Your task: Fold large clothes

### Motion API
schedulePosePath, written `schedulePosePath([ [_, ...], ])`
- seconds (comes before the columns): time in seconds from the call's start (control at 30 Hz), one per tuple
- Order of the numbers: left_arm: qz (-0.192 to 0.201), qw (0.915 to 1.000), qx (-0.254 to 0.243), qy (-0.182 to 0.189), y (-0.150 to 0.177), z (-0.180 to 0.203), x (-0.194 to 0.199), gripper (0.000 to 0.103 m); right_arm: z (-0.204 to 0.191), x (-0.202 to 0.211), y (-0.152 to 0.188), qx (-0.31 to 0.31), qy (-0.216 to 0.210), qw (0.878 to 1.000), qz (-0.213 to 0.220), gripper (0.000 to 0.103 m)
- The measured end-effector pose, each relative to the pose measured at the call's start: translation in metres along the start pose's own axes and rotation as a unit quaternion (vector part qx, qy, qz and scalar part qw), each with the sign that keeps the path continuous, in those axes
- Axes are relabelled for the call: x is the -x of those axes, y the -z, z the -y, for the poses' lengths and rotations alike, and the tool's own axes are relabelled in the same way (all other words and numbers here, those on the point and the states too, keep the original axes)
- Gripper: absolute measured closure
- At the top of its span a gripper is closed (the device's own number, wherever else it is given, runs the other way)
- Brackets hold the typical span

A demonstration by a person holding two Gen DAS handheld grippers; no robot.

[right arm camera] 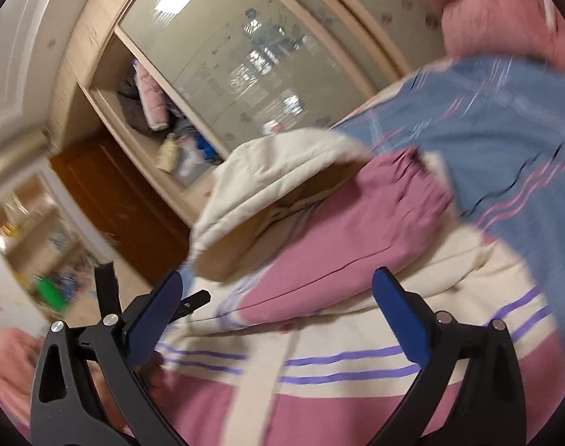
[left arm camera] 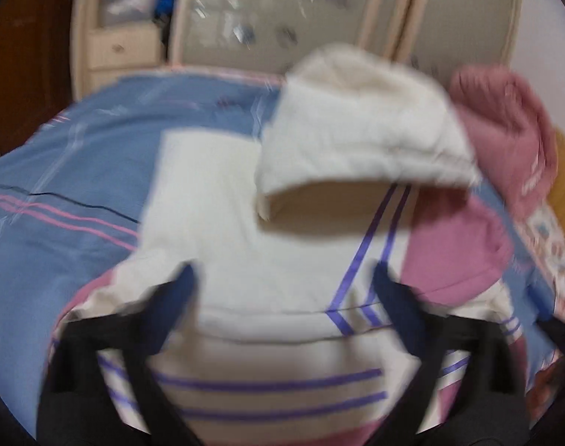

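Both grippers empty over hoodie on bed.
Left gripper, right gripper spread wide; hood ahead of fingertips, sleeve folded in.

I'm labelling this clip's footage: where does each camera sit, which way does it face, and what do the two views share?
Left wrist: sits on the left gripper, looking along its open fingers down onto the hoodie on the bed, wardrobe behind; blurred.
Right wrist: sits on the right gripper, tilted, looking along its open fingers across the hoodie towards the wardrobe; the other gripper's tip shows at left.
Shared: the hoodie with its hood, bed, wardrobe.
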State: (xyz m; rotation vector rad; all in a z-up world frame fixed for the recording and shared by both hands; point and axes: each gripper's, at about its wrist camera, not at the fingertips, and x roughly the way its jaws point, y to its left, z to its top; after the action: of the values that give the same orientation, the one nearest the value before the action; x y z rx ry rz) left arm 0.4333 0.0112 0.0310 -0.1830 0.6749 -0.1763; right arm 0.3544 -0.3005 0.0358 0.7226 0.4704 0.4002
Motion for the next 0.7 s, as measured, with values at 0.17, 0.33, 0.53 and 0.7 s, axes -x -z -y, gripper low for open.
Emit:
schedulePosePath([
  [0.17, 0.051, 0.9928, 0.072, 0.081, 0.021, -0.024, 0.035, 0.002, 0.014, -0.009, -0.003, -0.117, -0.099, 0.988, -0.001, 0.001],
  [0.33, 0.003, 0.9732, 0.171, 0.154, 0.029, -0.027, 0.027, 0.002, 0.019, -0.052, -0.031, -0.231, -0.152, 0.961, 0.016, 0.016],
  [0.53, -0.003, 0.9658, 0.196, 0.170, 0.033, -0.033, 0.032, 0.002, 0.045, -0.135, -0.058, -0.322, -0.081, 0.943, -0.002, 0.063],
  [0.7, 0.007, 0.9634, 0.210, 0.166, 0.029, -0.044, 0.037, 0.002, 0.026, -0.118, -0.046, -0.295, -0.058, 0.953, 0.045, 0.093],
])
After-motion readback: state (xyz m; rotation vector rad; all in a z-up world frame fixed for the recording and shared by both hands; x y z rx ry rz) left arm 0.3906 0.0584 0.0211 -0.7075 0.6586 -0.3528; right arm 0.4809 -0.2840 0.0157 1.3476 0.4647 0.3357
